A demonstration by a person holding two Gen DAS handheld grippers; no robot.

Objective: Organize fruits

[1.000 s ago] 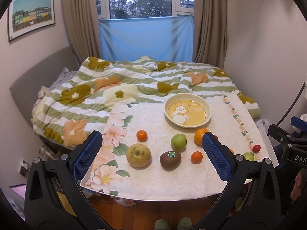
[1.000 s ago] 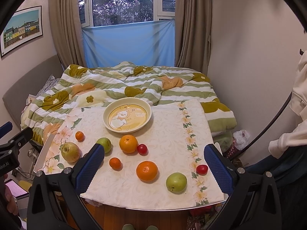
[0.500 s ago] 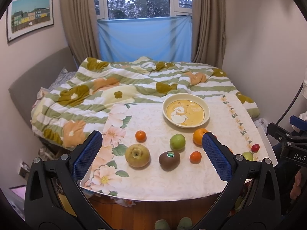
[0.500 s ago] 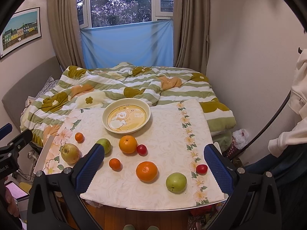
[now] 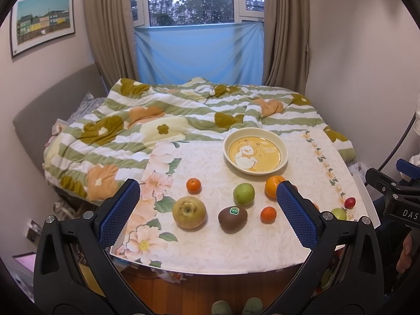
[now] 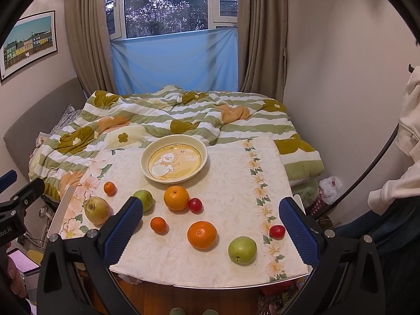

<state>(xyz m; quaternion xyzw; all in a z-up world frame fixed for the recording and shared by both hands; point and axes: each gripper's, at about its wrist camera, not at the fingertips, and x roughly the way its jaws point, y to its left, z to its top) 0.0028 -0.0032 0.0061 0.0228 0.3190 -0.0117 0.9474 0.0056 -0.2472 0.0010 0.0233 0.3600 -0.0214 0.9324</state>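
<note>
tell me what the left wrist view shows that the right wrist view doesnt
Only the left wrist view shows the brown kiwi; in the right view the finger hides that spot. Only the right view shows the front orange and the cherry tomato beside the back orange whole. Both share the empty duck plate, the pear and open, empty tongs: left tongs, right tongs.

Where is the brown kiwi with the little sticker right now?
The kiwi lies near the table's front edge in the left wrist view, between the big yellow pear to its left and a small tangerine to its right, with a green apple just behind.
</note>
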